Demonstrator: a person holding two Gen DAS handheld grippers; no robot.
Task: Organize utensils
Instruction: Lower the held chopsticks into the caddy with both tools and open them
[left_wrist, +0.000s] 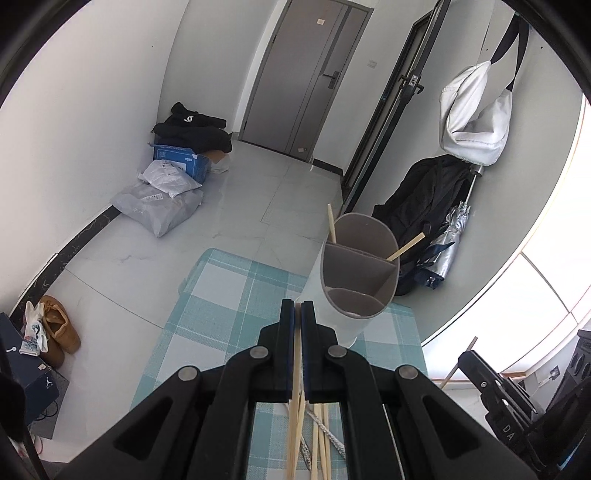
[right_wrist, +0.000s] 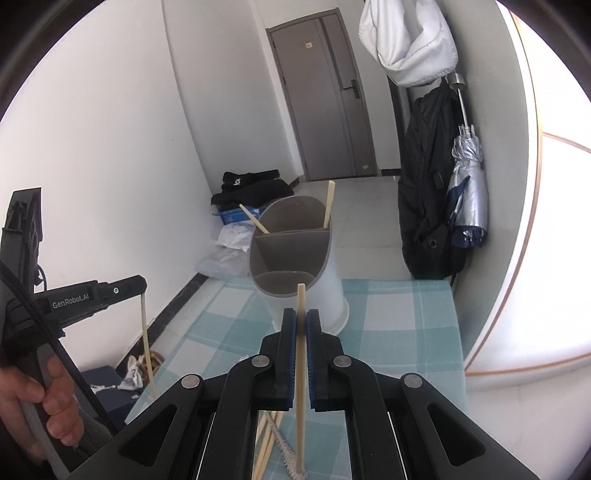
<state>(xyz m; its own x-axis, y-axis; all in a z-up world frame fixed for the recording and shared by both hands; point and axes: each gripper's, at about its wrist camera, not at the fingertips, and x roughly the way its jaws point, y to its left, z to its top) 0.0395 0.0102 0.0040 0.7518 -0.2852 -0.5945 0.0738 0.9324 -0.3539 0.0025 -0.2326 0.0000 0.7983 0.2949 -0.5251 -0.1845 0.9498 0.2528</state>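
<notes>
Left gripper jaws pinch a chopstick, long axis 12–6 o'clock, hanging down. Right gripper jaws clamp another chopstick, upright, tip at 12 toward the divided holder. Holder stands on the checked cloth; two chopsticks in its far compartment lean to 11 and 1. Loose chopsticks lie at 6.
</notes>
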